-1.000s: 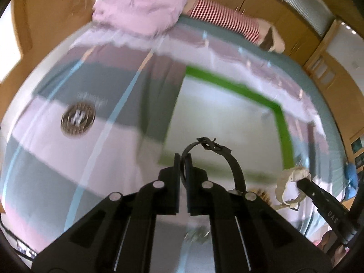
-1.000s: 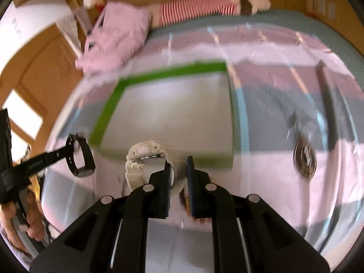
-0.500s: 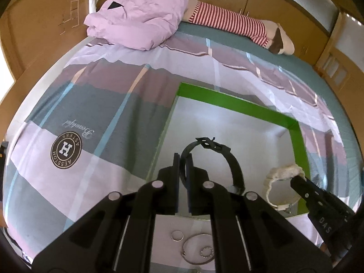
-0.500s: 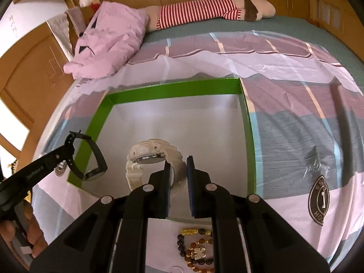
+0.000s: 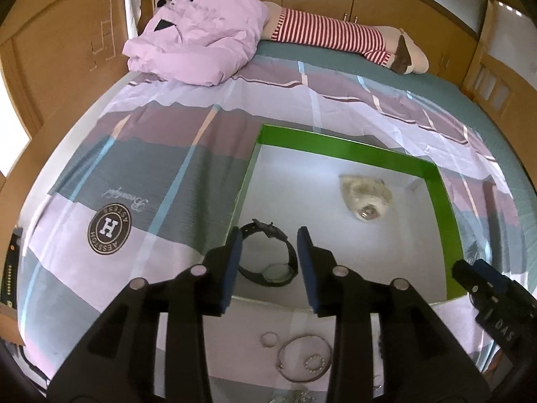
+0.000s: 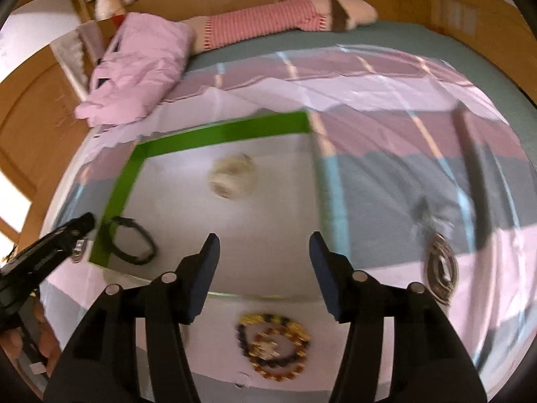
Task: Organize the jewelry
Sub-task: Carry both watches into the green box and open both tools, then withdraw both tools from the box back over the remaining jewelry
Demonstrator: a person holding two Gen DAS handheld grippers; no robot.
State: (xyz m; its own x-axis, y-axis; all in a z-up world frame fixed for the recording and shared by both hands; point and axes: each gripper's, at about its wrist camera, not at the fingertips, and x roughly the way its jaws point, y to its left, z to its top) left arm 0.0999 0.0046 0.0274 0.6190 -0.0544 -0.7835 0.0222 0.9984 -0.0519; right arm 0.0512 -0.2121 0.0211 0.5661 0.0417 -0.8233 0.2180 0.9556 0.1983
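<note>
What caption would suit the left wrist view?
Open left gripper above black watch in green-rimmed box, white watch beyond.

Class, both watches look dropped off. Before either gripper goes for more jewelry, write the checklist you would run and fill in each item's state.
1. Left gripper open and empty: ok.
2. Right gripper open and empty: ok.
3. Black watch lying inside the green box: ok.
4. White watch lying inside the box: ok, though blurred.
5. Bead bracelet outside the box, just below the right gripper: ok.
6. Bangle and small ring free to pick: cannot tell, partly hidden by the left gripper.
</note>
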